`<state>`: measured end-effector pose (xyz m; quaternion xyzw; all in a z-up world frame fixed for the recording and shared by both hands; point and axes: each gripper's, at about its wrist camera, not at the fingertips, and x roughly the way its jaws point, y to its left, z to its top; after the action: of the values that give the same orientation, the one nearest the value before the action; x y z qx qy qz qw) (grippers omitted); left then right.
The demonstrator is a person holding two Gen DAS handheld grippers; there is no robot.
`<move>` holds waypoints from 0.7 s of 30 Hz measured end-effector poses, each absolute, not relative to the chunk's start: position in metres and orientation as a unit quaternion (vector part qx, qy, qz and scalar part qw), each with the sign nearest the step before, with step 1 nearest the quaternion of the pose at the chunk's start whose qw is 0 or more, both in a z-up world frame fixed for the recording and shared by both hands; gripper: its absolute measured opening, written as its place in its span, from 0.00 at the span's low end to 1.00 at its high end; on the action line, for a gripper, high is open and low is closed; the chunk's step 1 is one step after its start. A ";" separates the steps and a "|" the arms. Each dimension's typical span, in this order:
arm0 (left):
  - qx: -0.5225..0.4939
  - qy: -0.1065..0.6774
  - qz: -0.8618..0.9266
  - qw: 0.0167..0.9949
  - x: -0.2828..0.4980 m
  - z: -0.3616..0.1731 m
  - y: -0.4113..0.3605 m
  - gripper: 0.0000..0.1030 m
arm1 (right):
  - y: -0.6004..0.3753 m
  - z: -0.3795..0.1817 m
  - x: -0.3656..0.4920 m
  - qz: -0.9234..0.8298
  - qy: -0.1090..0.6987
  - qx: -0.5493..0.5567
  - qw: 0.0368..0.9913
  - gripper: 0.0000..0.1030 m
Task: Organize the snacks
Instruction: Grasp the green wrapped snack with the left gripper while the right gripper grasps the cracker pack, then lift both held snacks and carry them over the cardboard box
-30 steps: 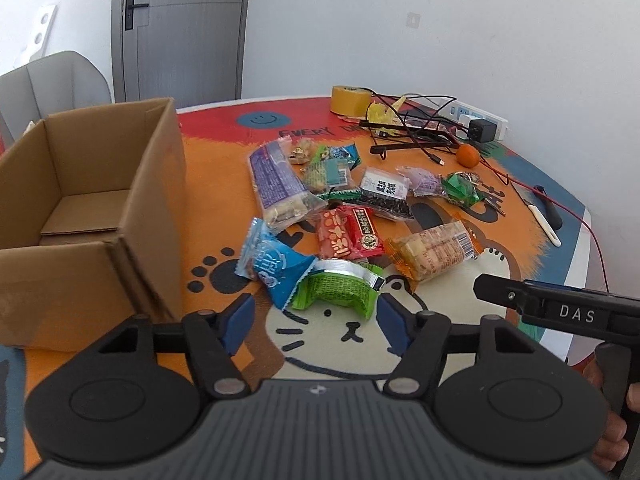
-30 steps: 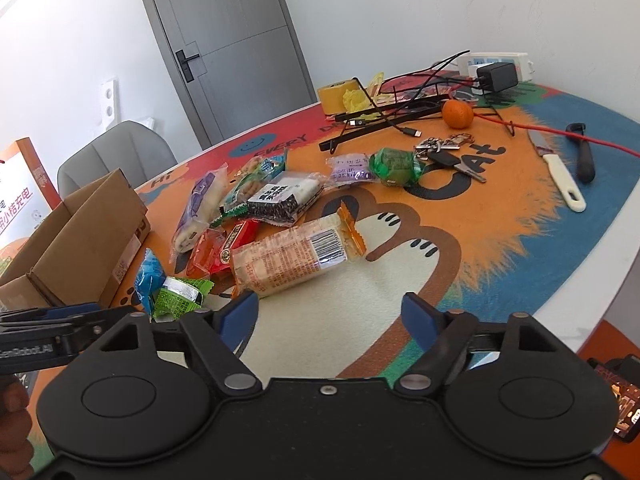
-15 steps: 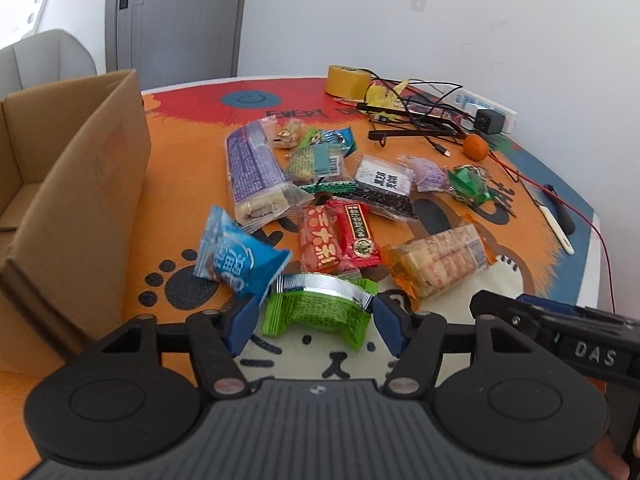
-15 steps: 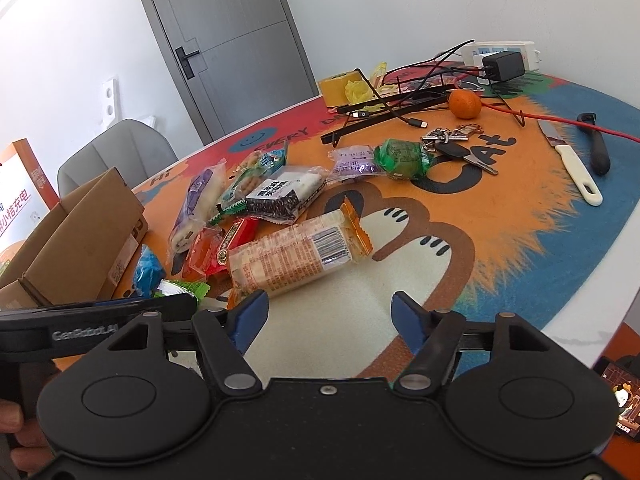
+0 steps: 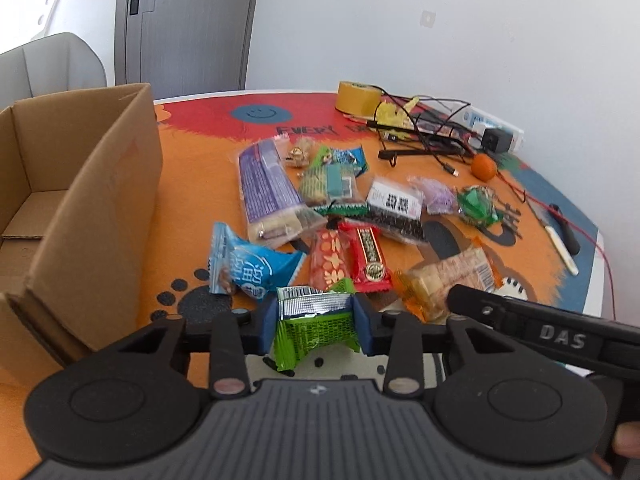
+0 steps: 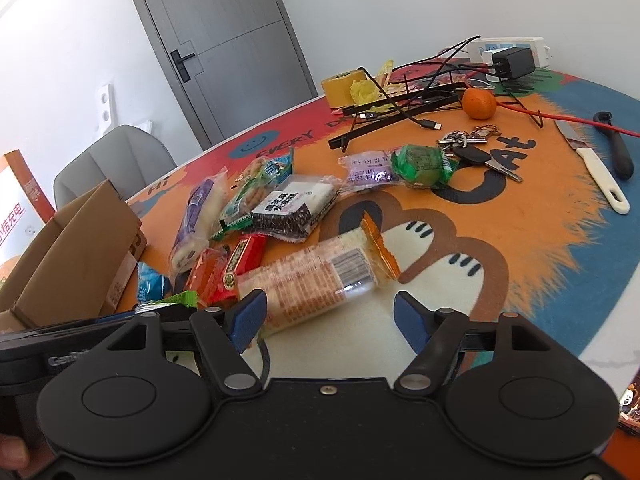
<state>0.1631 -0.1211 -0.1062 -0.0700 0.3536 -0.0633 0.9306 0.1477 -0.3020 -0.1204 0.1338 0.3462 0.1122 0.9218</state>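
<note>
My left gripper [image 5: 316, 326] is shut on a green snack packet [image 5: 314, 330] with a silver top, just in front of the snack pile. A blue packet [image 5: 248, 268], red packets [image 5: 368, 258] and a purple pack [image 5: 266, 188] lie beyond it. The open cardboard box [image 5: 100, 216] stands to the left. My right gripper [image 6: 328, 320] is open, its left finger beside an orange cracker pack [image 6: 316, 280] on the mat. The green packet's edge [image 6: 176, 301] shows behind the left gripper's body in the right wrist view.
Further back lie a tape roll [image 5: 358, 98], tangled cables [image 6: 420, 92], a power strip [image 6: 516, 50], an orange [image 6: 479, 103], keys [image 6: 472, 148], a white-handled knife [image 6: 596, 172] and a black tool [image 6: 616, 148]. A grey chair [image 6: 116, 160] stands behind the table.
My left gripper moved forward and closed on the green packet, which it was only straddling before. My right gripper advanced toward the cracker pack and stays open.
</note>
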 end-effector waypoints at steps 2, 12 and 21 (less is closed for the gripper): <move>-0.076 0.347 -0.063 0.933 0.162 -0.103 -0.119 0.36 | -0.299 -0.120 0.152 0.112 0.347 0.134 0.922 0.74; -0.097 0.324 -0.045 0.940 0.162 -0.098 -0.108 0.36 | -0.285 -0.121 0.173 0.094 0.347 0.134 0.923 0.87; -0.104 0.325 -0.038 0.939 0.162 -0.099 -0.101 0.36 | -0.271 -0.122 0.176 0.074 0.347 0.093 0.930 0.79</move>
<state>0.1625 -0.1012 -0.0988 -0.1045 0.3246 -0.0383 0.9393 0.1762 -0.2714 -0.1217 0.0925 0.3474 0.0742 0.9302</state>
